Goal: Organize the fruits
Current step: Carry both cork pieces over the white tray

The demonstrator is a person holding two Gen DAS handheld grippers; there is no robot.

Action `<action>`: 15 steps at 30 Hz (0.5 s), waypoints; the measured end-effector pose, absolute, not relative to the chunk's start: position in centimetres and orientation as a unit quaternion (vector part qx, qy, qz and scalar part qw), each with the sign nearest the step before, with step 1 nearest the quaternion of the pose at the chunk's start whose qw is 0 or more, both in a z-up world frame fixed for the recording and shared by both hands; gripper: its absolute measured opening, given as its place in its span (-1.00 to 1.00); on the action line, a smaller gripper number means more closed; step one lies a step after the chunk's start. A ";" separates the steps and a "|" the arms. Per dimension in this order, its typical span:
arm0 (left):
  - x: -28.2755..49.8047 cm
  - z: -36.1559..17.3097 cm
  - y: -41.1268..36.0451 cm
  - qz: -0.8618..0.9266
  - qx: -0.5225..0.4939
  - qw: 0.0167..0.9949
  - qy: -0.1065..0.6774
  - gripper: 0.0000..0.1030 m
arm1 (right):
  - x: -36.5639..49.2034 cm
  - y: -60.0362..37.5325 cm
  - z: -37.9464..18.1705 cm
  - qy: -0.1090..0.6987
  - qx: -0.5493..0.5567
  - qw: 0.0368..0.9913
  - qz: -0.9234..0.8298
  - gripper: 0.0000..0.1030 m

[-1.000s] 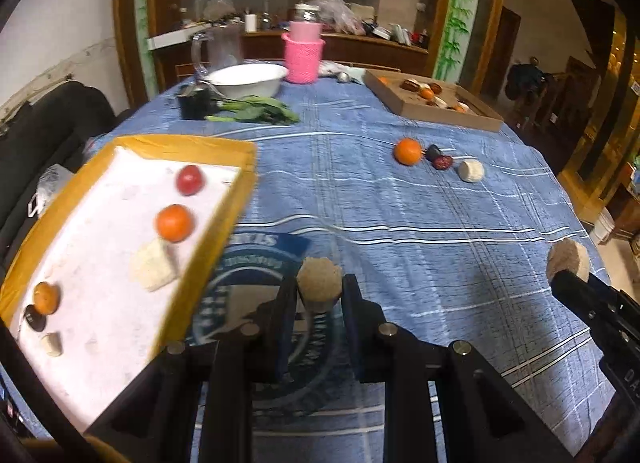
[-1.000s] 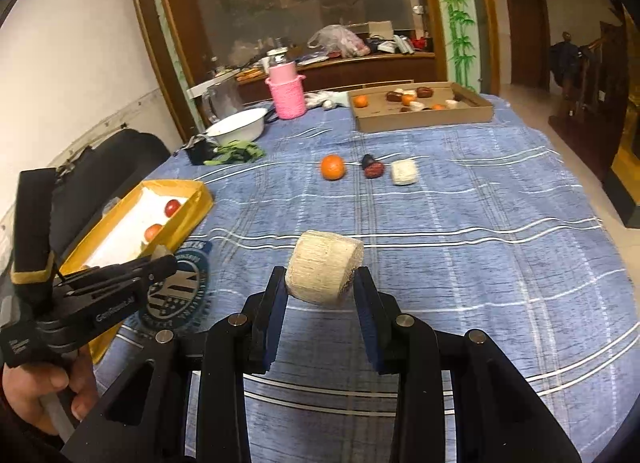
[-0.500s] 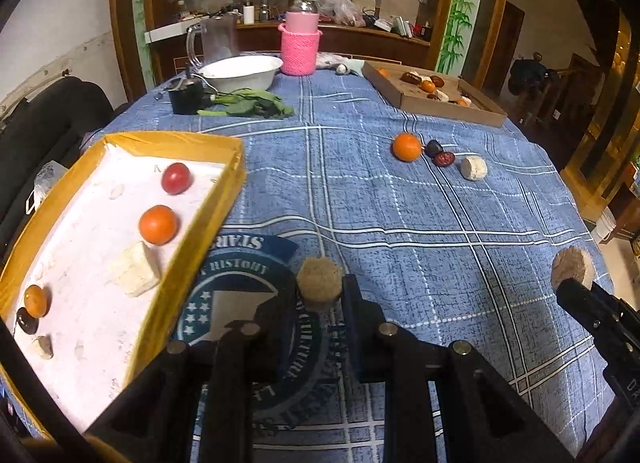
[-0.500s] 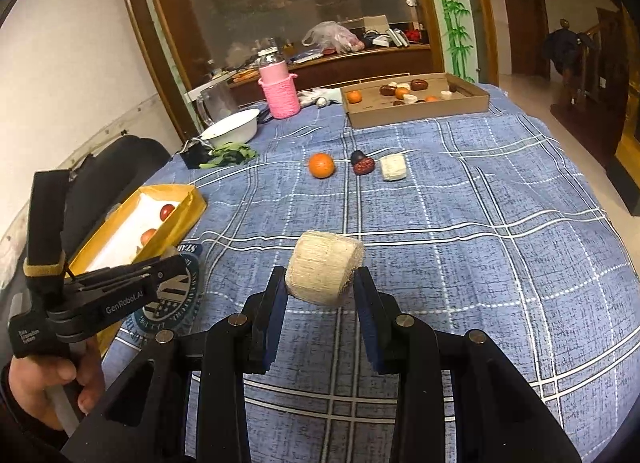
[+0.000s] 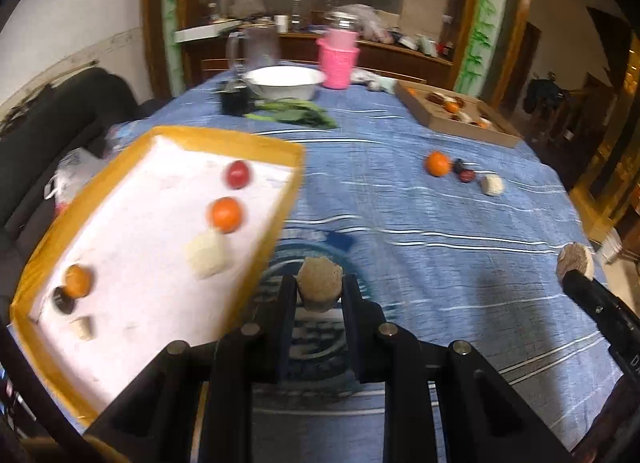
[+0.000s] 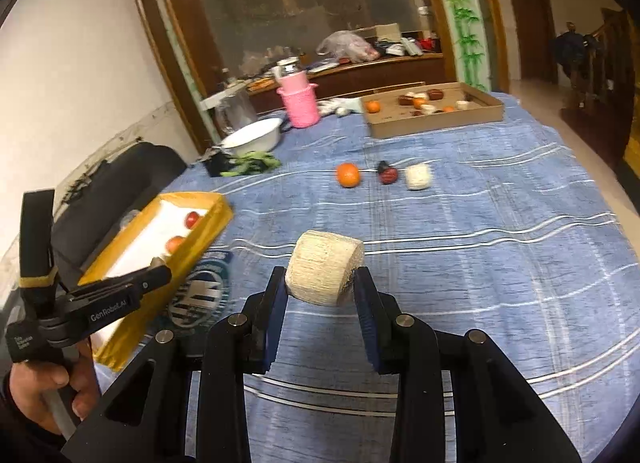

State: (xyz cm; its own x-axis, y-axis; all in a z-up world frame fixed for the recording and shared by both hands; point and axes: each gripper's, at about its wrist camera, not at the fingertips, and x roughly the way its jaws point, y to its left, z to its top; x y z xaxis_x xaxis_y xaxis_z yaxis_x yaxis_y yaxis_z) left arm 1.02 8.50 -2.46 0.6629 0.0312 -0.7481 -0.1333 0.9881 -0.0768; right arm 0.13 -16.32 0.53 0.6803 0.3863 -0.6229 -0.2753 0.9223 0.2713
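A small tan cork-like cylinder (image 5: 319,281) is clamped in the left claw (image 5: 319,295) beside the yellow-rimmed white tray (image 5: 52,231); a pale fibrous cylinder (image 6: 323,273) is gripped by the right claw (image 6: 322,291) above the blue-clothed desk (image 6: 480,247).

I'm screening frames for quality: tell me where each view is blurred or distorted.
Left wrist view: motion blur smears the yellow tray and its fruit, while the left tongs stay sharp; fisheye bends the room's edges. Right wrist view: mostly crisp on the pale cylinder in the right tongs, with a slightly smeared tray and curved walls.
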 end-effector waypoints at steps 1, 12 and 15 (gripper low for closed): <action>0.7 -2.5 9.4 0.055 -0.066 0.909 0.409 -0.51 | 0.2 -15.7 0.5 0.357 0.079 0.911 0.189 -0.37; -0.8 -3.1 17.5 0.145 -0.093 0.896 0.409 -0.52 | 1.8 -6.4 0.1 0.372 0.045 0.887 0.270 -0.37; -0.7 -3.4 19.0 0.163 -0.093 0.894 0.407 -0.52 | 2.1 -3.4 0.3 0.373 0.024 0.880 0.293 -0.37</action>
